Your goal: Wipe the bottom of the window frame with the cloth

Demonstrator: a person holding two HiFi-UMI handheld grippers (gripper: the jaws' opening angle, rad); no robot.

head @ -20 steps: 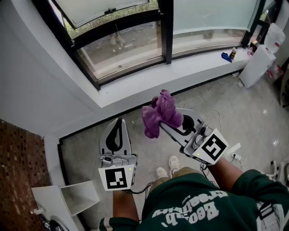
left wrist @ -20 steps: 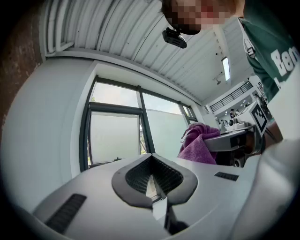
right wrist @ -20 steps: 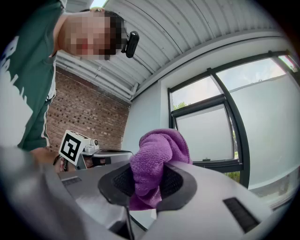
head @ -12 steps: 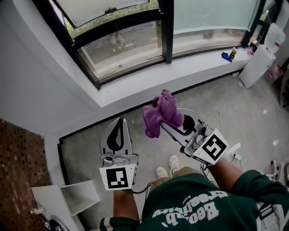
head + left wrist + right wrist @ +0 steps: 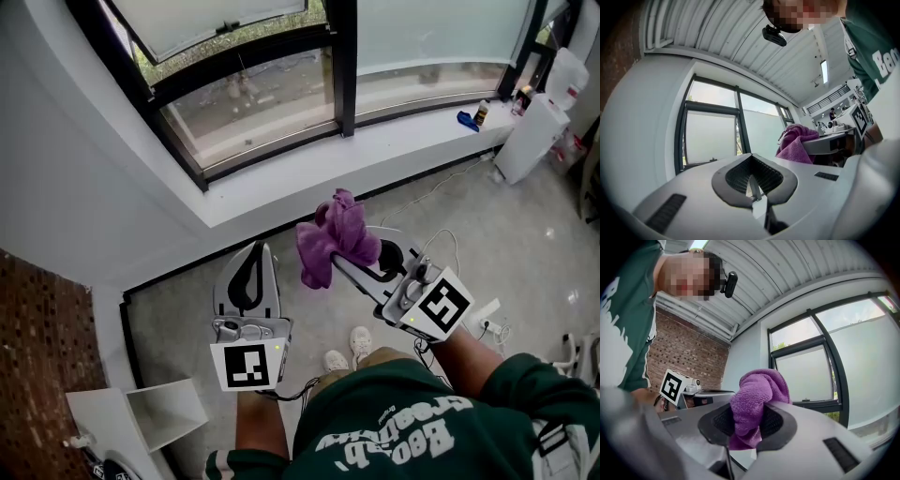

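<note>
Left gripper (image 5: pixel 250 255) edged rightward above grey floor (image 5: pixel 525 234).

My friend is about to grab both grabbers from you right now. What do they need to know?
Left gripper: jaws shut, nothing in them, held low over the floor.
Right gripper: jaws shut on the purple cloth, which bunches up above the jaws.
Where things are: the cloth is in the air, short of the white sill and not touching it. The black bottom rail of the window frame lies just beyond the sill.
Done: the cloth is gripped.
Left: reach the cloth over the sill to the bottom rail and wipe along it, probably with the right gripper alone.
</note>
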